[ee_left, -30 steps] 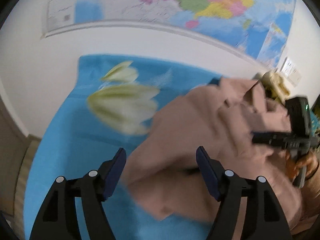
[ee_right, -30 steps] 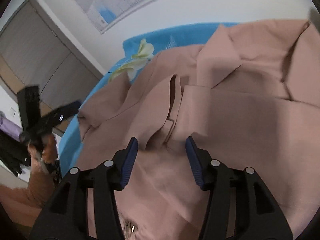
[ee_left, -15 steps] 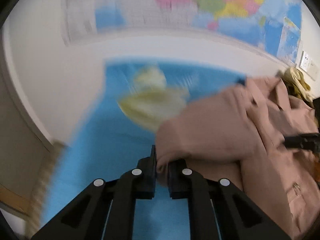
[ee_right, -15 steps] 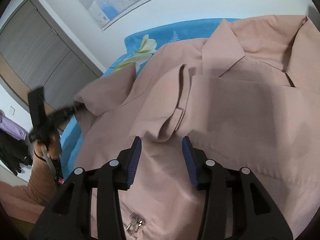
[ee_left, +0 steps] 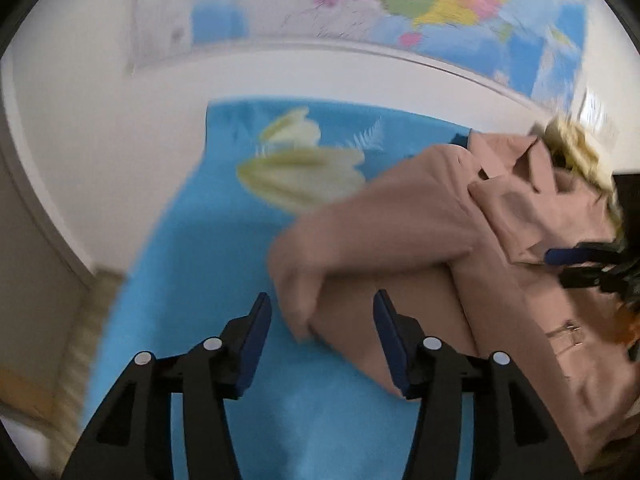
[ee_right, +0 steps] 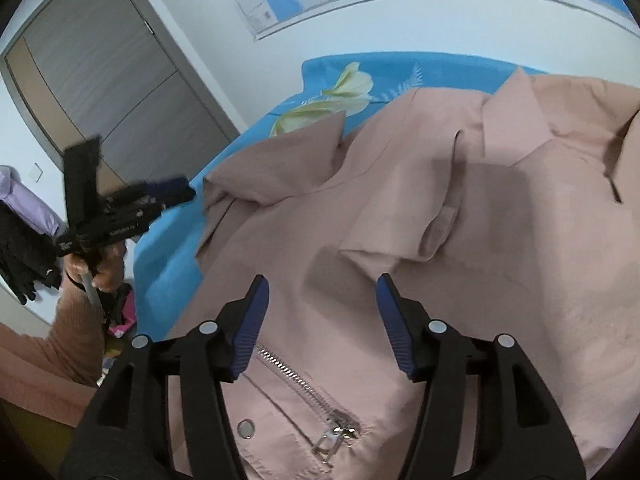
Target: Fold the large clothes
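A pink zip-up jacket (ee_right: 460, 208) lies spread on a blue bed sheet (ee_left: 192, 280). Its sleeve (ee_left: 384, 240) lies folded across the body, with the cuff end (ee_left: 304, 292) resting on the sheet. My left gripper (ee_left: 322, 316) has its jaws opening around that cuff, the pads clear of the cloth. My right gripper (ee_right: 322, 300) hovers over the jacket's front just above the zipper (ee_right: 304, 384); its jaws are opening with only flat fabric beneath them. The left gripper (ee_right: 176, 190) also shows at the jacket's left edge, and the right gripper (ee_left: 568, 256) shows at the far right.
The sheet bears a pale flower print (ee_left: 300, 176). A wall with a map (ee_left: 400, 0) runs behind the bed. A grey sliding door (ee_right: 112, 80) and hanging dark clothes (ee_right: 20, 256) stand to the left. A yellowish garment (ee_left: 580, 148) lies beyond the collar.
Half a second ago my left gripper was shut on the sleeve cuff; now it has let go and the cuff lies on the sheet. My right gripper's jaws have widened and drawn back toward the zipper.
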`<state>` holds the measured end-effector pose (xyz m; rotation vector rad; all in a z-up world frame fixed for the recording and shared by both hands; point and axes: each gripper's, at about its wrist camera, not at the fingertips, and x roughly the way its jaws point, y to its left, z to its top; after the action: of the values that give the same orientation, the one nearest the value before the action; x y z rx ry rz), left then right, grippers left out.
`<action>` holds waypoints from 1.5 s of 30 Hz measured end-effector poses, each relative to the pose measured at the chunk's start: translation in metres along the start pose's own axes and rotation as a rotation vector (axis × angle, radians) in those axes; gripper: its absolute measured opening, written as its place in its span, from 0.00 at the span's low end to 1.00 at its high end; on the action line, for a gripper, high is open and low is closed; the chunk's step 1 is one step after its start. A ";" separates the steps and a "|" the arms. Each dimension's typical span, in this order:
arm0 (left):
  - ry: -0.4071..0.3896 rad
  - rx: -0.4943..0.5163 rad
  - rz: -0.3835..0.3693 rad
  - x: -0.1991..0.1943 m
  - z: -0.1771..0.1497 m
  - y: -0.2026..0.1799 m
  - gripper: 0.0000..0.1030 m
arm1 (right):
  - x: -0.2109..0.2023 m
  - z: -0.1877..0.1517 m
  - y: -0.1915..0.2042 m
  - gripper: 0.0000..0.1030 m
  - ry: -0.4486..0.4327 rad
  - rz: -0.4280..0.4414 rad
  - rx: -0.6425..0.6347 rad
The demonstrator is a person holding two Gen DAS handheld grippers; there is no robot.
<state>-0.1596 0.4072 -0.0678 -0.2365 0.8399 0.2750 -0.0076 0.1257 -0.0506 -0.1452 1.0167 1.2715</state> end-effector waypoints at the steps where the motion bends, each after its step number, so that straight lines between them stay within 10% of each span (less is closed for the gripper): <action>1: 0.011 -0.016 -0.003 0.001 -0.007 0.001 0.61 | 0.001 0.000 0.000 0.54 0.000 -0.002 0.001; 6: 0.049 -0.044 -0.072 0.019 -0.026 -0.008 0.61 | 0.006 -0.001 -0.001 0.57 0.011 0.010 0.023; 10: 0.041 -0.044 -0.070 0.029 -0.022 -0.014 0.02 | 0.001 -0.003 -0.003 0.57 0.002 0.045 0.054; 16: -0.152 -0.025 0.118 -0.032 0.008 0.016 0.02 | -0.016 -0.004 -0.009 0.57 -0.036 0.032 0.065; 19: -0.250 0.071 0.338 -0.073 0.018 0.016 0.02 | -0.021 -0.004 -0.014 0.57 -0.050 0.029 0.077; 26: -0.150 0.206 0.223 -0.064 -0.008 0.007 0.25 | -0.014 -0.008 -0.021 0.57 -0.040 0.031 0.099; 31: -0.093 0.115 0.132 -0.046 -0.037 0.032 0.30 | -0.016 -0.009 -0.018 0.58 -0.036 0.017 0.079; 39: -0.216 -0.027 0.125 -0.076 -0.037 0.065 0.50 | 0.002 0.024 0.020 0.58 -0.027 0.017 -0.090; 45: -0.073 -0.124 0.131 -0.039 -0.015 0.079 0.61 | 0.045 0.058 0.080 0.59 0.006 0.068 -0.254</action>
<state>-0.2217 0.4712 -0.0556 -0.2858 0.7679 0.4569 -0.0454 0.2213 -0.0143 -0.3113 0.8678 1.4613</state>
